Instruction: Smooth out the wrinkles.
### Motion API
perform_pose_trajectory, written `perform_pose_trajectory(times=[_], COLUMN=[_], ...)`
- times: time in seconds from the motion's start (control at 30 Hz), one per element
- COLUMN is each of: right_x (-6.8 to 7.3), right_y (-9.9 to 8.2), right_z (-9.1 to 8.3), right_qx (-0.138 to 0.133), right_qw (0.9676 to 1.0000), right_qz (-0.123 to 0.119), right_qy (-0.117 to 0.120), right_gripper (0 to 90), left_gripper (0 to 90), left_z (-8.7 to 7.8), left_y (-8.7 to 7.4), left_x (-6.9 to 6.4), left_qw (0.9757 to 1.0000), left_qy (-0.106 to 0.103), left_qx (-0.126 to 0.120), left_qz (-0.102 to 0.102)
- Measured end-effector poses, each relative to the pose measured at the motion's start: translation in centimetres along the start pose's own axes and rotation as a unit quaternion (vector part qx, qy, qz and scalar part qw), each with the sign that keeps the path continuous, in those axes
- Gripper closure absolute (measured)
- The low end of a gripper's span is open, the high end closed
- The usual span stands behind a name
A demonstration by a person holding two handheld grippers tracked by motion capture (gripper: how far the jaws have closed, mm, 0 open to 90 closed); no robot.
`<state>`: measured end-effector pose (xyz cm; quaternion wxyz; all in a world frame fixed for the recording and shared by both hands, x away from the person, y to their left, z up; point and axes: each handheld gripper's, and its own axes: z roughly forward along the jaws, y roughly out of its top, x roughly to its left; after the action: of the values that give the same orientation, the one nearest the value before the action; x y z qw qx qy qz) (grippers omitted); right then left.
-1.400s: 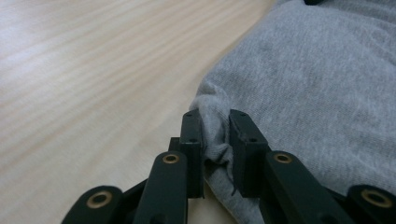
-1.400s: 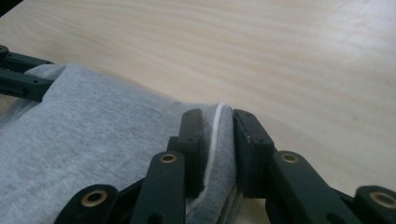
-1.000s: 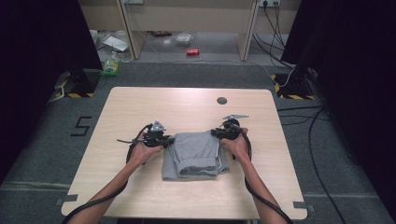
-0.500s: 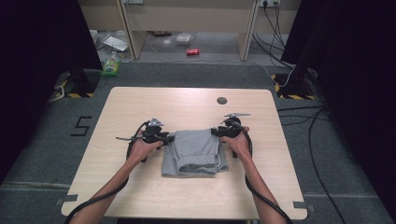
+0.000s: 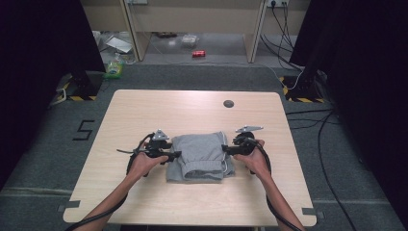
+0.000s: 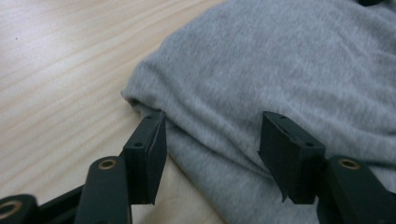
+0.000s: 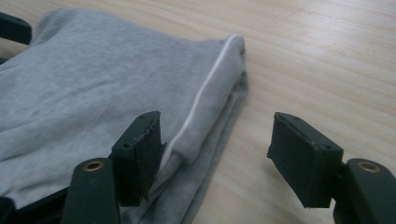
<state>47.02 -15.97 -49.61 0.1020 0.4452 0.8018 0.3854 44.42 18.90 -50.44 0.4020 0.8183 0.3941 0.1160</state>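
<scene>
I see the folded grey garment [image 5: 201, 157] lying flat on the tabletop [image 5: 144, 110], near the person's edge and between my two grippers. My left gripper [image 5: 174, 155] sits at the garment's left edge; its fingers [image 6: 148, 150] have just been opening and stand wide, with cloth between them but not pinched. My right gripper [image 5: 224, 149] is at the right edge, its fingers [image 7: 140, 154] likewise just opened, wide apart astride the white-trimmed fold.

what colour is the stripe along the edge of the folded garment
White, on a grey garment; the stripe shows best in the right gripper view.
</scene>
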Motion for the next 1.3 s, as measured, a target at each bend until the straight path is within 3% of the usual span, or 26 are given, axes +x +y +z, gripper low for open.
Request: perform_pose_trajectory(times=[0.23, 0.53, 0.9, 1.03, 1.2, 1.3], right_x=[0.9, 1.7, 2.7, 2.7, 2.7, 2.8], right_y=[-0.6, -2.5, -4.1, -5.0, -6.3, -6.8], right_z=[-2.4, -3.6, -5.3, -5.6, -6.0, -6.4], right_qx=[-0.023, -0.024, -0.031, -0.025, -0.011, -0.009], right_qw=[0.9997, 0.9996, 0.9994, 0.9997, 0.9999, 0.9999], right_qz=[-0.006, -0.007, -0.009, -0.006, -0.001, -0.002], right_qy=[0.004, 0.010, 0.009, 0.005, 0.000, -0.006], right_gripper=[33.5, 33.1, 31.6, 30.7, 29.1, 27.9], left_gripper=[37.3, 35.0, 30.1, 28.7, 26.7, 25.4], left_z=[-2.4, -4.9, -7.0, -7.8, -8.8, -9.2], left_y=[-1.5, -2.9, -5.6, -6.6, -7.9, -8.9], left_x=[-0.6, -0.6, -1.3, -1.1, -1.0, -0.8], left_qw=[0.9999, 0.9994, 0.9998, 0.9998, 0.9999, 0.9998], left_qy=[-0.009, -0.013, -0.017, -0.011, 0.008, 0.014], left_qx=[-0.009, -0.027, -0.002, -0.003, 0.003, 0.005], left_qz=[0.004, -0.014, -0.005, -0.015, -0.008, -0.014])
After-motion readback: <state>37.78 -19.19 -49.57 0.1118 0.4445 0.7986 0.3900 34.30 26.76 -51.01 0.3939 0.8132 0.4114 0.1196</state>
